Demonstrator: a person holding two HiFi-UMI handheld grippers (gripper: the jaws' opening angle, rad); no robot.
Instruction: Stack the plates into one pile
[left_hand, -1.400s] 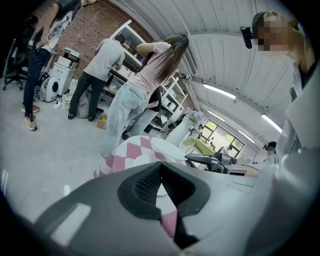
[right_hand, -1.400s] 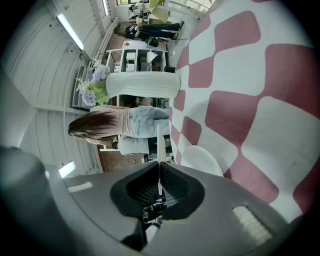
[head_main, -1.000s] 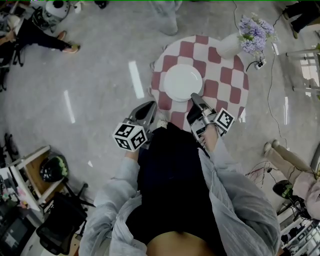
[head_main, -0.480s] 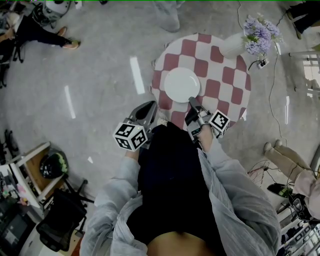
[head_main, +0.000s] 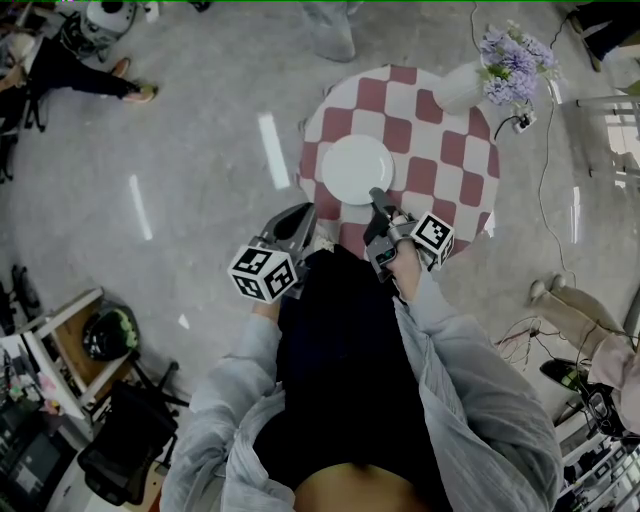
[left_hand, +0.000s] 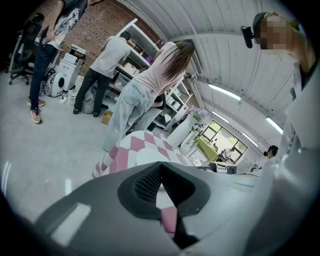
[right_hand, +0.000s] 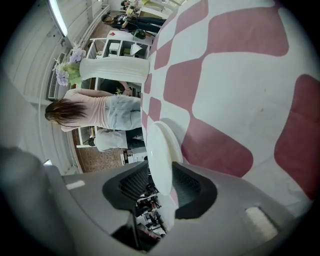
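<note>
Right claw (head_main: 376, 197), jaws just opening, straddles the rim of the white plate pile (head_main: 355, 168) at its 5 o'clock without pinching it. Left claw (head_main: 300, 215), pressed together and empty, hangs near the table's 7 o'clock edge. No loose plate shows, so stacking looks complete. Round checked table (head_main: 440, 150); flower vase (head_main: 458, 92) at 1 o'clock; grey floor (head_main: 200, 150).

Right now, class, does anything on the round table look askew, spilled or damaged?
Nothing stands out. The white plate lies flat on the checked cloth and looks whole. The vase of flowers stands upright near the far edge. The right gripper has just been opening its jaws, the plate's rim between them.
</note>
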